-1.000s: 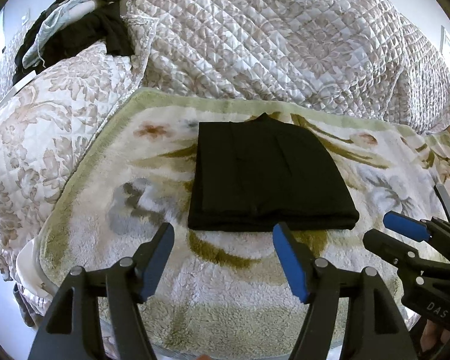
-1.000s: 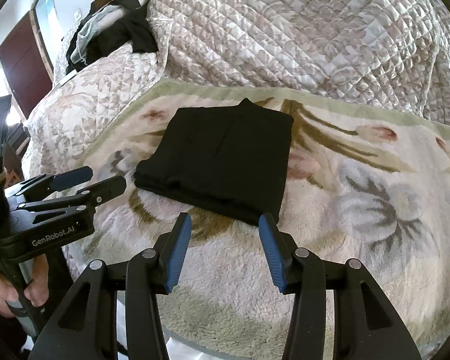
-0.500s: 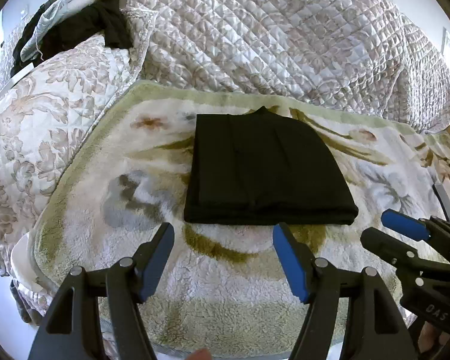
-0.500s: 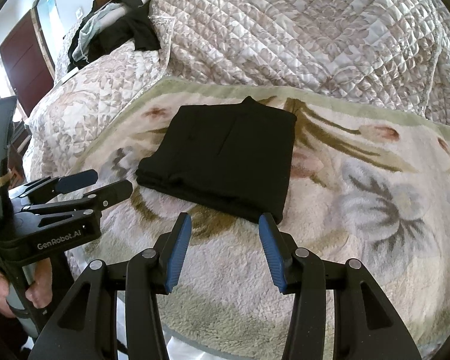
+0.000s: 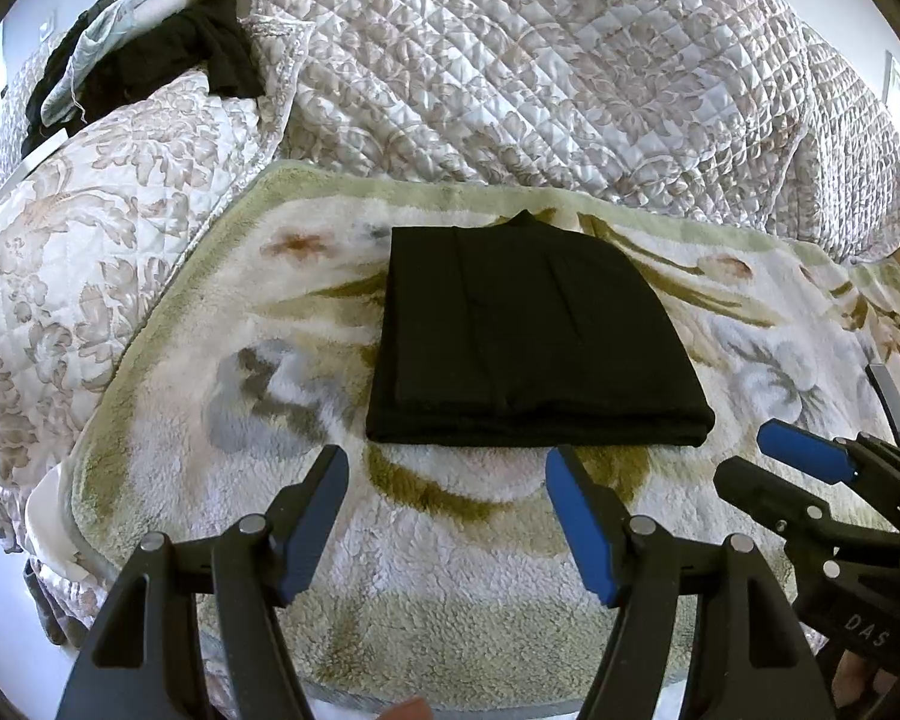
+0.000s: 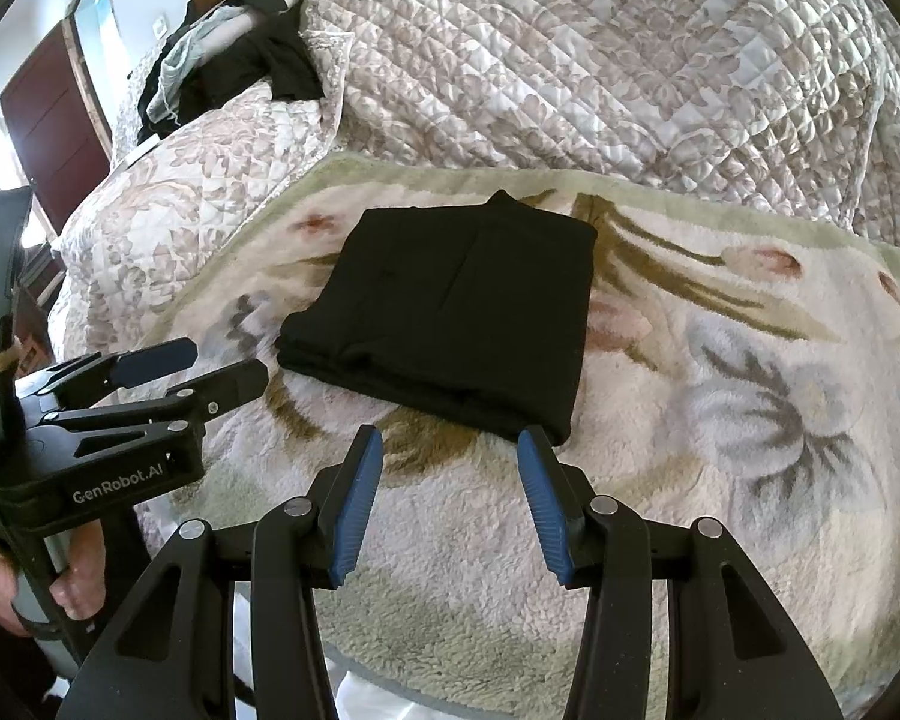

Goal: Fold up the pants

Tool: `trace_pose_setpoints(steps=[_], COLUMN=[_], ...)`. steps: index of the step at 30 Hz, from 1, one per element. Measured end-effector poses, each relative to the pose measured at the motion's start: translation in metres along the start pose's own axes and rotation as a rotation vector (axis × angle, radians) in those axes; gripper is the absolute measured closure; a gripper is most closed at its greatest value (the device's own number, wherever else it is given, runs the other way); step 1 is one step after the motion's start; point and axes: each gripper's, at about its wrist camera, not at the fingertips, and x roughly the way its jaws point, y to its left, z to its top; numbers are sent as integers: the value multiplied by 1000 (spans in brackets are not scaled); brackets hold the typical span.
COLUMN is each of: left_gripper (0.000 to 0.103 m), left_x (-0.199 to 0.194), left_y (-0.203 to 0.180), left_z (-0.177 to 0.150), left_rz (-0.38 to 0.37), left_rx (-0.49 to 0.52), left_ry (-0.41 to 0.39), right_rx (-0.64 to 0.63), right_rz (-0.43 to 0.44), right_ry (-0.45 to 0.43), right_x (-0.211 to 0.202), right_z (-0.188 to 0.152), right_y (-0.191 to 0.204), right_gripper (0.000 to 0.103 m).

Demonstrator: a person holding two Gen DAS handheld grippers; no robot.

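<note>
The black pants [image 5: 528, 336] lie folded into a flat rectangle on a fluffy floral blanket [image 5: 270, 396]; they also show in the right wrist view [image 6: 456, 306]. My left gripper [image 5: 447, 480] is open and empty, just short of the pants' near folded edge. My right gripper [image 6: 450, 462] is open and empty near the pants' near right corner. The right gripper also shows at the right of the left wrist view [image 5: 768, 456], and the left gripper shows at the left of the right wrist view [image 6: 210, 363].
A quilted bedspread [image 5: 570, 72] is heaped behind the blanket. A pile of dark and pale clothes [image 5: 150, 48] lies at the far left on the bed. A dark red door [image 6: 48, 120] stands at the left. The blanket's near edge [image 5: 450, 684] runs below my grippers.
Both grippers have stayed open and empty. The views have shifted only slightly; the pants lie as before.
</note>
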Motion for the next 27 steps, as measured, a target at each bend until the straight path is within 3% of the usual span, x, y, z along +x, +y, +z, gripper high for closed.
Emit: trace_pose_setpoints(steps=[27], left_gripper=[32], left_x=[0], left_y=[0], left_z=[0], left_rz=[9], left_rx=[1], left_ry=[-2], right_rx=[1], right_rz=[4], right_ry=[5], right_x=[3], right_z=[-3], right_y=[2], right_gripper=[55])
